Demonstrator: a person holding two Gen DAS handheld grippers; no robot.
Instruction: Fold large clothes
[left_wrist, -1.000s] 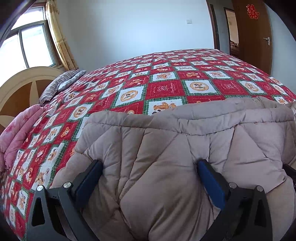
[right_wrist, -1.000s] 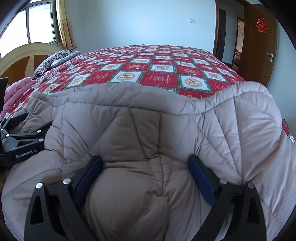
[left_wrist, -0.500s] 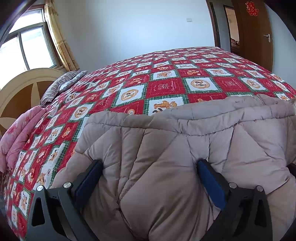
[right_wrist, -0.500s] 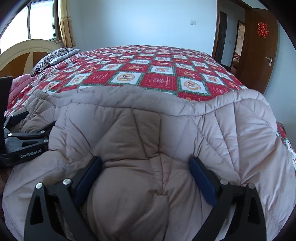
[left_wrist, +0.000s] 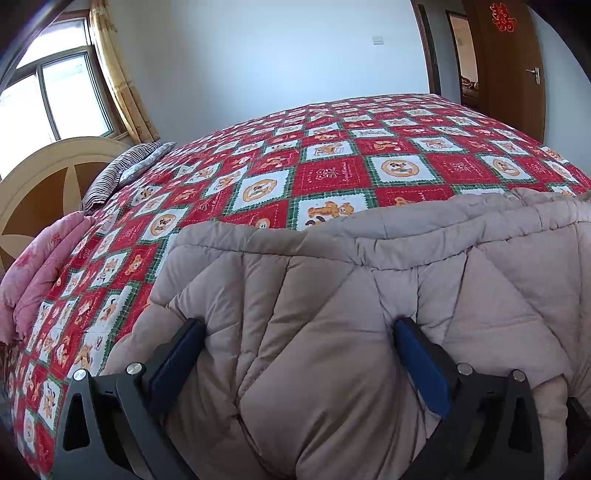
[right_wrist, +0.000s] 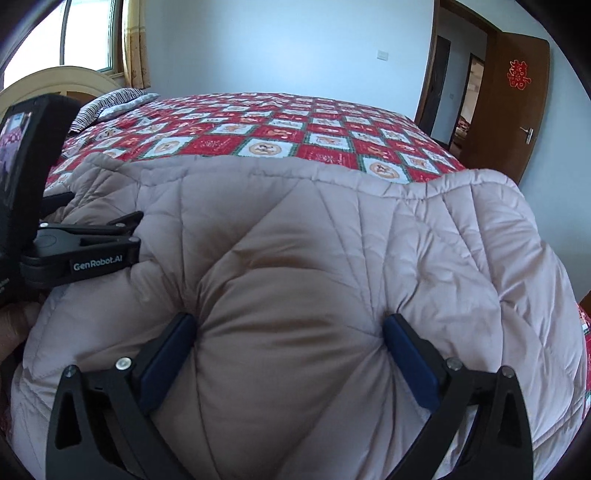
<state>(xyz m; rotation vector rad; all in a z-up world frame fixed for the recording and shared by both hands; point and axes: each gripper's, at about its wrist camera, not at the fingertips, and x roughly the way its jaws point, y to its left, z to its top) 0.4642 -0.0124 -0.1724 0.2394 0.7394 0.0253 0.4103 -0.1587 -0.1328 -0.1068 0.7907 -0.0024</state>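
A large beige quilted padded garment (left_wrist: 369, 295) lies folded on the near side of the bed and fills the lower part of both views (right_wrist: 314, 240). My left gripper (left_wrist: 299, 328) has its jaws wide apart with a thick bulge of the garment pressed between the blue pads (left_wrist: 421, 358). My right gripper (right_wrist: 290, 325) stands the same way, wide, with a puffed bulge of the garment between its pads (right_wrist: 406, 354). The left gripper's body (right_wrist: 81, 247) shows at the left of the right wrist view, resting on the garment.
The bed carries a red, white and green patchwork cover (left_wrist: 332, 166). A pink quilt (left_wrist: 33, 266) and a striped pillow (left_wrist: 122, 173) lie by the cream headboard (left_wrist: 48, 177) at left. A brown door (right_wrist: 517, 107) stands open at the far right.
Both grippers have lowered and pushed a little forward onto the garment. Its far edge has sunk and flattened, showing more of the bed cover. The jaws have not changed width.
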